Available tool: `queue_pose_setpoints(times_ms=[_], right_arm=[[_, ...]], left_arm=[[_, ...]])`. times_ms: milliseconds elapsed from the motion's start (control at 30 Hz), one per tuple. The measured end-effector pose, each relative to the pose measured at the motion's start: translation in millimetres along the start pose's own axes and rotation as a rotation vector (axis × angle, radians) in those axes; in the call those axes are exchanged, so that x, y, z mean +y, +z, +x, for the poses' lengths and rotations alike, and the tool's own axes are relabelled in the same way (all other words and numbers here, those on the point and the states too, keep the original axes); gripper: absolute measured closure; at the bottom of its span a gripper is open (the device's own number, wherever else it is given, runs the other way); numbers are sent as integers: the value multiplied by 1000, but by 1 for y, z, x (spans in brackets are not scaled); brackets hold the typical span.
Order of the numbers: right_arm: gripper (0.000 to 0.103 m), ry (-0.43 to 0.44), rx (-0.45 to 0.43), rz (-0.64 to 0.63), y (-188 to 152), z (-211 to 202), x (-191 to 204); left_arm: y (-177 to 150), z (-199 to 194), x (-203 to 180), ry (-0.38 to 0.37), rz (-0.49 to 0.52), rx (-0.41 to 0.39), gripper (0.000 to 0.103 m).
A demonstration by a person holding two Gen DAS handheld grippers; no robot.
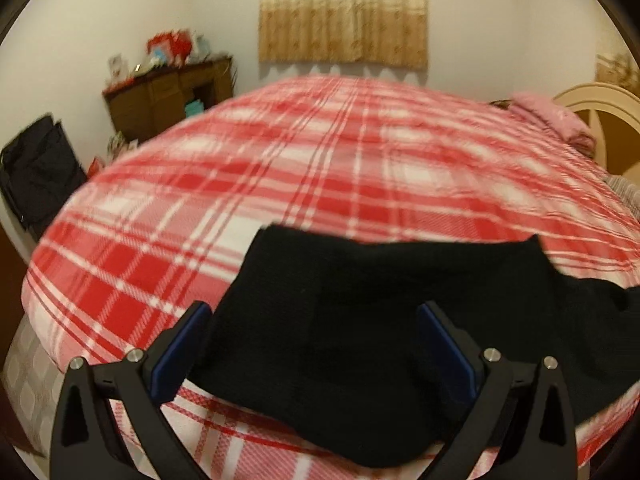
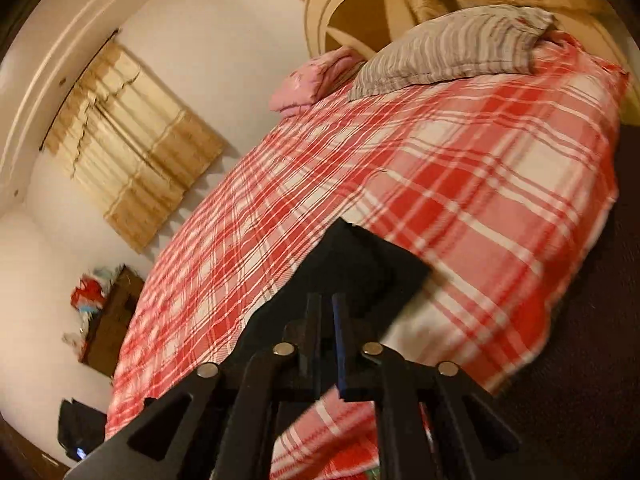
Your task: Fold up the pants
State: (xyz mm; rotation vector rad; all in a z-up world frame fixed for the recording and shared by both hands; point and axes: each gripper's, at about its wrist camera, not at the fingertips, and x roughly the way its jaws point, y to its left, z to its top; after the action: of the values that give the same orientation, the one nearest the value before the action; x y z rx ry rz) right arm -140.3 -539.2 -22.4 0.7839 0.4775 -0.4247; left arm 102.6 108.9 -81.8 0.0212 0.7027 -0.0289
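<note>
- The black pants (image 1: 360, 352) lie folded at the near edge of the bed's red plaid blanket (image 1: 280, 168), a flat spot within reach of both hands.
- The left gripper (image 1: 316, 344) hangs over them with jaws spread wide, its 2 blue pads (image 1: 180, 352) clear of the cloth on either side; it grasps nothing.
- The right gripper (image 2: 326, 332) has its jaws only narrowly parted above the same dark cloth (image 2: 360, 272). No fabric shows in the slit, so it looks released, likely after laying a fold.
- Black on black hides creases, waistband and legs, so the number of folds made is unclear.
- The pants' right end runs out of the left wrist view.
- Both pictures are blurred.
</note>
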Motion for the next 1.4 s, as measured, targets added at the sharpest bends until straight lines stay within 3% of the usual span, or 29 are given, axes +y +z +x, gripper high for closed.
queue_pose_setpoints(times_ms=[33,67,300,333,433,467,500,600,700,833,900,1000,1067,1133,1167,1233,1300,1367,1400], right_arm=[[64,-8,-2,-15,2,4,2],[43,-22,-17,-41,4,5,3],[41,-188,-2,-180,16,34,7],[42,-201,21,-213,17,42,7],[62,-250,56,-334,12,56,16],[86,-243,75,-367,10,58,19],[98,-238,102,-376,9,59,21],[98,-202,130,-380,7,55,25],[99,-190,96,-389,10,34,30],[99,-259,53,-387,19,7,23],[99,-303,74,-374,20,10,9],[98,-266,142,-328,16,31,-17],[96,-220,115,-287,19,32,-25],[92,-181,110,-183,29,28,-34],[88,-162,66,-115,36,19,-41],[77,-169,-44,-29,45,-5,-49],[40,-193,-142,51,45,-34,-51],[38,-82,-166,34,29,-54,-33],[38,-11,-122,-8,18,-55,-19]], left_arm=[[2,-7,-5,-1,23,-19,0],[5,-14,-12,-3,48,-39,0],[10,-41,-57,-125,150,-91,0],[10,-41,-65,-143,167,-85,0],[6,-43,-87,-158,237,-81,0],[5,-43,-92,-153,257,-84,0],[3,-44,-95,-149,272,-86,0],[2,-45,-99,-150,291,-84,0],[3,-49,-98,-164,270,-77,0],[7,-49,-93,-172,231,-72,0],[6,-47,-92,-179,219,-63,0],[5,-45,-93,-191,209,-48,0],[4,-45,-97,-190,213,-37,0],[4,-48,-98,-189,225,-41,0],[4,-50,-98,-190,229,-46,0],[4,-54,-97,-192,229,-59,0],[4,-55,-96,-203,219,-60,0],[2,-53,-97,-212,217,-55,0],[1,-52,-98,-213,218,-50,0]])
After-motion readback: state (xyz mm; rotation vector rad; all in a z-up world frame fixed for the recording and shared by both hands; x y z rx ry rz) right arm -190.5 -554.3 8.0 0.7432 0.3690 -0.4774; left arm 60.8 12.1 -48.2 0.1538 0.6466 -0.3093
